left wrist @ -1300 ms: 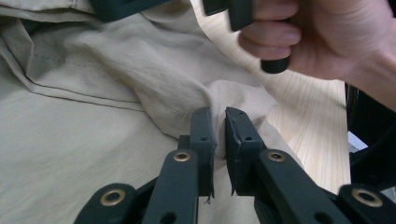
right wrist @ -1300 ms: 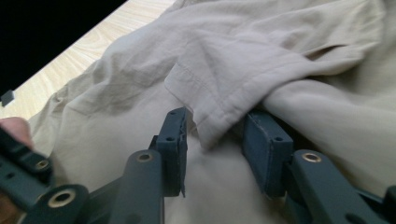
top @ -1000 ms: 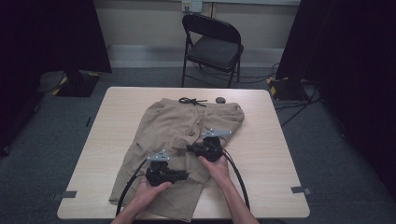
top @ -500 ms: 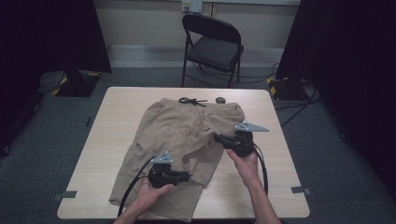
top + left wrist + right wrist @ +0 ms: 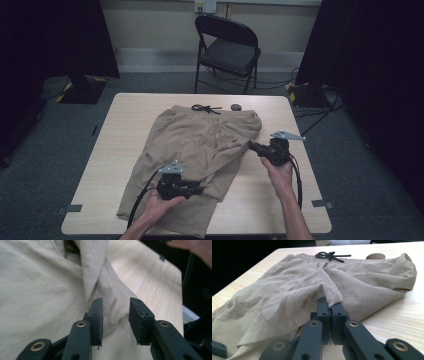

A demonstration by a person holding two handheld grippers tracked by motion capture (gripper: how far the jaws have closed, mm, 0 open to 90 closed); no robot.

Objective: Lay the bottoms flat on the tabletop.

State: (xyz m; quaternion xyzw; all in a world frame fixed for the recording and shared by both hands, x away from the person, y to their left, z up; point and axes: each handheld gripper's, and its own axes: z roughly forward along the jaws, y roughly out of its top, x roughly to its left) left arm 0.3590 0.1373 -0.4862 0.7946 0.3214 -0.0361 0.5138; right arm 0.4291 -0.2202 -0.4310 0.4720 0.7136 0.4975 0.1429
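Shorts [image 5: 200,145], tan, lie spread on the table [image 5: 110,165], waistband and black drawstring [image 5: 206,108] at the far edge, legs running back toward the person. At the left, the left gripper [image 5: 196,190] rests over the near leg; its jaws have just been opening and stand apart, a fabric fold between them unpressed. At the right, the right gripper [image 5: 251,145] has its jaws clamped on a hem fold, drawn rightward. A small round object [image 5: 236,107] sits beside the waistband.
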